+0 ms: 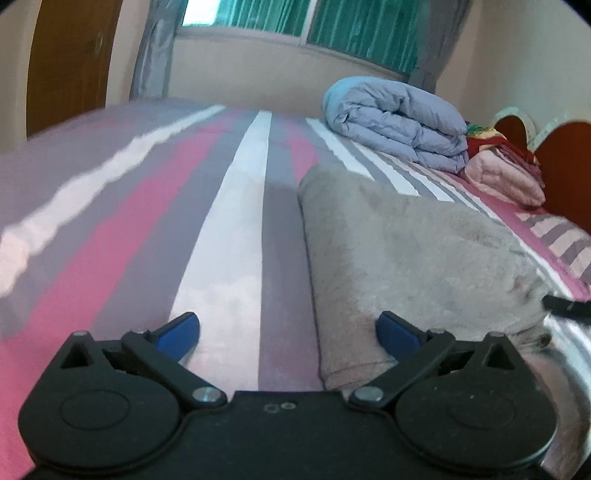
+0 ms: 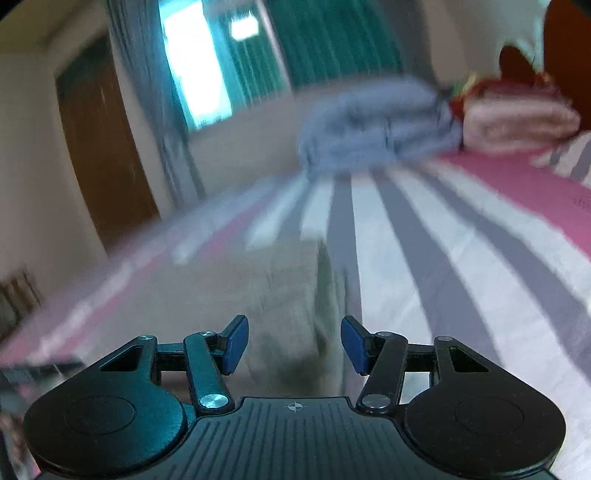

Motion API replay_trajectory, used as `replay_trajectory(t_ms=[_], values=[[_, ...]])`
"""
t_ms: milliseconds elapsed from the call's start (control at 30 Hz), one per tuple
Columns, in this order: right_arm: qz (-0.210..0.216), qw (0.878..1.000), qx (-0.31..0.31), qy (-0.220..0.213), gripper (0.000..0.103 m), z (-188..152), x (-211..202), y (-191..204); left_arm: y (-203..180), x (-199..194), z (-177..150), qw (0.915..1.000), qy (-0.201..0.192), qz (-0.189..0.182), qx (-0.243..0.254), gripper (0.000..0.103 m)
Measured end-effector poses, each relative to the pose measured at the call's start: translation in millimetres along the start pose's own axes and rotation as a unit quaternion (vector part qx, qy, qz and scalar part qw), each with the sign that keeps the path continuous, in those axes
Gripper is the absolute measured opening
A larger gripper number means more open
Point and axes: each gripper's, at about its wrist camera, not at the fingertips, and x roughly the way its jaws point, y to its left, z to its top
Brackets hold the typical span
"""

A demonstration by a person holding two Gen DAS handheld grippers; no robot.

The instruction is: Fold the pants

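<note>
The beige-grey pants (image 1: 406,258) lie folded into a thick pad on the striped bed sheet (image 1: 147,206). My left gripper (image 1: 288,332) stands wide open just above the sheet, its right blue pad over the pants' near left edge and nothing between the pads. In the blurred right wrist view the pants (image 2: 273,295) stretch away ahead, and my right gripper (image 2: 295,343) is partly open above their near right edge, its pads clear of the cloth. A dark tip of the other gripper (image 1: 565,306) shows at the pants' right side.
A folded blue duvet (image 1: 399,122) and a pink folded blanket (image 1: 506,173) lie at the far right of the bed by a red-brown headboard (image 1: 565,166). A wooden door (image 1: 70,62) stands at the left, a curtained window (image 1: 303,18) behind.
</note>
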Motion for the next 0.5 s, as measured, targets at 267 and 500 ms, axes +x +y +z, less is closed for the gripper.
replay_trajectory(t_ms=[267,500], values=[[0.023,0.996,0.064,-0.058,0.056,11.4,-27.0,-18.0,34.8,-20.4,1.7,0.9947,-0.038,0.014,-0.094,0.095],[0.078,0.976,0.204,-0.009,0.056,-0.8,-22.9,-47.6,37.6,4.4,24.5,0.9869,-0.013,-0.108,-0.119,0.092]])
